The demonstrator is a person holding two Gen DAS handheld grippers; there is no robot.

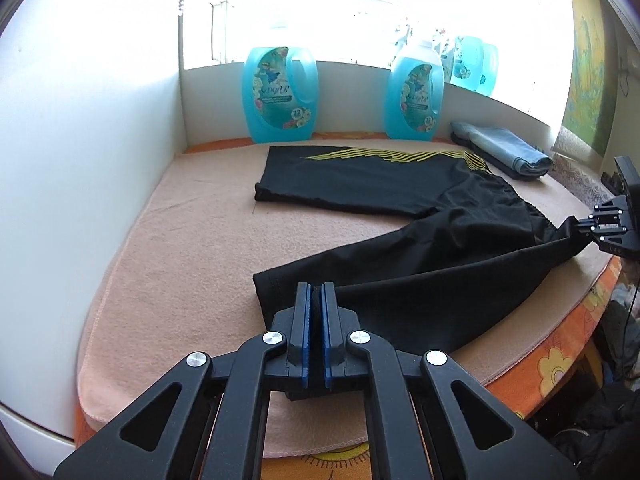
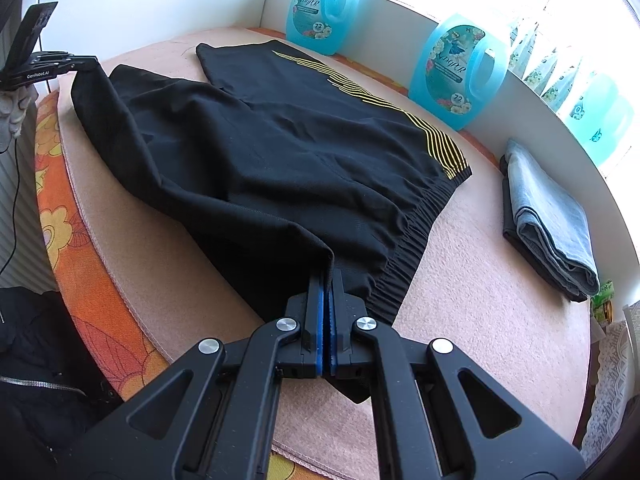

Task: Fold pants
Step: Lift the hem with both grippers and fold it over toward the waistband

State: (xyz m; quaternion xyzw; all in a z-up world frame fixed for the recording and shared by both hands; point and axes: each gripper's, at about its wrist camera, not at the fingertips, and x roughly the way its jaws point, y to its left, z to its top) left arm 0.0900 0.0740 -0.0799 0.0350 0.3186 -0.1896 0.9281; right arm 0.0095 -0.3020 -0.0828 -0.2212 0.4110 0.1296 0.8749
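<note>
We work at a bright window, on a table covered by a peach terry towel [image 1: 176, 240] over an orange flowered cloth. On the towel lie the black sports pants with yellow wavy stripes [image 2: 280, 148], one leg flat toward the blue detergent bottles [image 1: 279, 94], the other angled toward the near edge. A folded stack of light blue jeans [image 2: 548, 216] sits well apart, by the sill.

Our left gripper [image 1: 317, 294] is clamped on the hem of the near leg; our right gripper [image 2: 327, 280] is pinched tight on the near end of the elastic waistband. The fabric between them hangs in a shallow, slightly lifted line.

We judge the pants light, limp and a little slick: they will sag and slide, so corners and seams are the sound places to hold, kept taut as the leg carries over.

The left view shows the hem, both leg ends and the right gripper at the far side. The right view alone shows the gathered waistband, the wrinkles at the seat, and a gloved hand [image 2: 12, 108] behind the left gripper.
</note>
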